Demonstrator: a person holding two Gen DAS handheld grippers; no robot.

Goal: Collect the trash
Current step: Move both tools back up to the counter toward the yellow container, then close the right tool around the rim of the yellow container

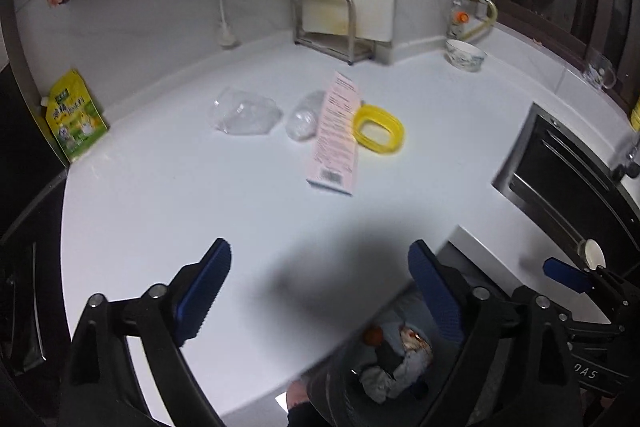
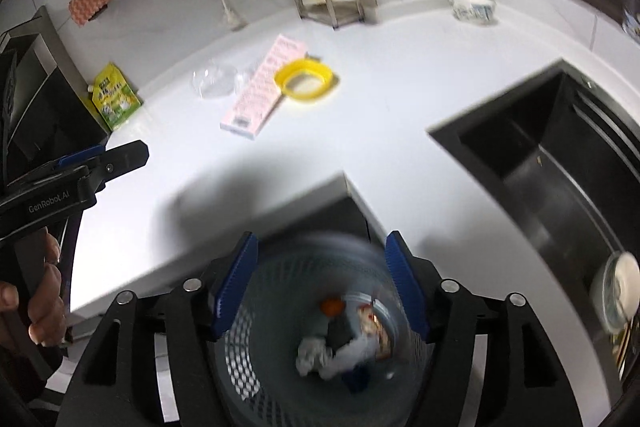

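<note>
Below the right gripper (image 2: 320,283), the mesh waste bin (image 2: 256,367) is smeared by motion blur, so its contents read only as crumpled pale paper (image 2: 316,357), something small and orange (image 2: 332,305) and a printed wrapper (image 2: 374,327); the bin's near rim is cut off by the gripper's own frame. From the left wrist only a slice of that bin (image 1: 340,379) shows, down past the counter's edge and partly behind the left gripper's right finger. Ahead of both tools, the clear plastic wrappers (image 1: 244,115) are hard to outline against the white counter (image 1: 160,207).

Both grippers tilt steeply downward. The left gripper (image 1: 320,291) has its blue pads spread wide with nothing between them, hanging over the counter's near edge. The right gripper's pads also stand apart, empty, directly above the bin's mouth.

Trash yet to be gathered lies well ahead of the left gripper: a pink carton (image 1: 336,139) lying flat, a yellow plastic ring (image 1: 378,129) touching its right side, and the clear wrappers to its left.

Only the right wrist view shows the person's hand (image 2: 44,307) wrapped around the left tool's handle, far to the left of the right gripper, and the full depth of the black sink (image 2: 560,187) to its right. Only the left wrist view shows a fingertip of the right gripper (image 1: 564,273) off to its right.
</note>
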